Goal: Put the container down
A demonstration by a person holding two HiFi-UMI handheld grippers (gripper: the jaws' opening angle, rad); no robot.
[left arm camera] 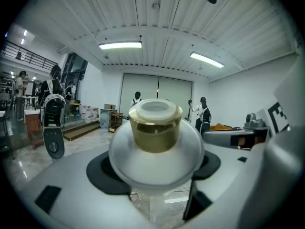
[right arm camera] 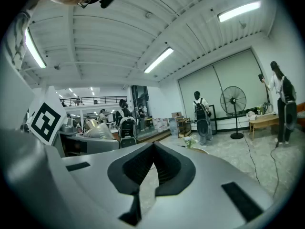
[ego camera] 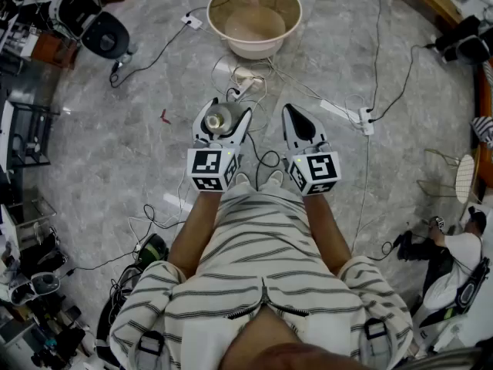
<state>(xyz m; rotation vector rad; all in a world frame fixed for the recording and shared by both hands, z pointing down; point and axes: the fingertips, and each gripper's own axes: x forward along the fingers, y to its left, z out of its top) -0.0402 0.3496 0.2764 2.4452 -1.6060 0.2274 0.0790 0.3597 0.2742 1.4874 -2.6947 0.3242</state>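
Note:
The container [ego camera: 219,119] is a small round frosted jar with a gold collar and a white lid. In the head view it sits between the jaws of my left gripper [ego camera: 222,123], held level above the marble floor in front of the person's body. The left gripper view shows the container [left arm camera: 155,140] close up, upright and filling the gap, with the left gripper [left arm camera: 155,171] shut on its wide body. Just to the right of it, my right gripper [ego camera: 301,126] is shut with nothing in it. In its own view the right gripper [right arm camera: 153,151] has the black pads meeting at the tips.
A large beige basin [ego camera: 231,43] stands on the floor ahead. Cables and a power strip [ego camera: 345,115] lie across the marble floor [ego camera: 123,153]. A seated person [ego camera: 458,257] is at the right, shelving and gear at the left. A standing fan [right arm camera: 233,101] and several people are farther off.

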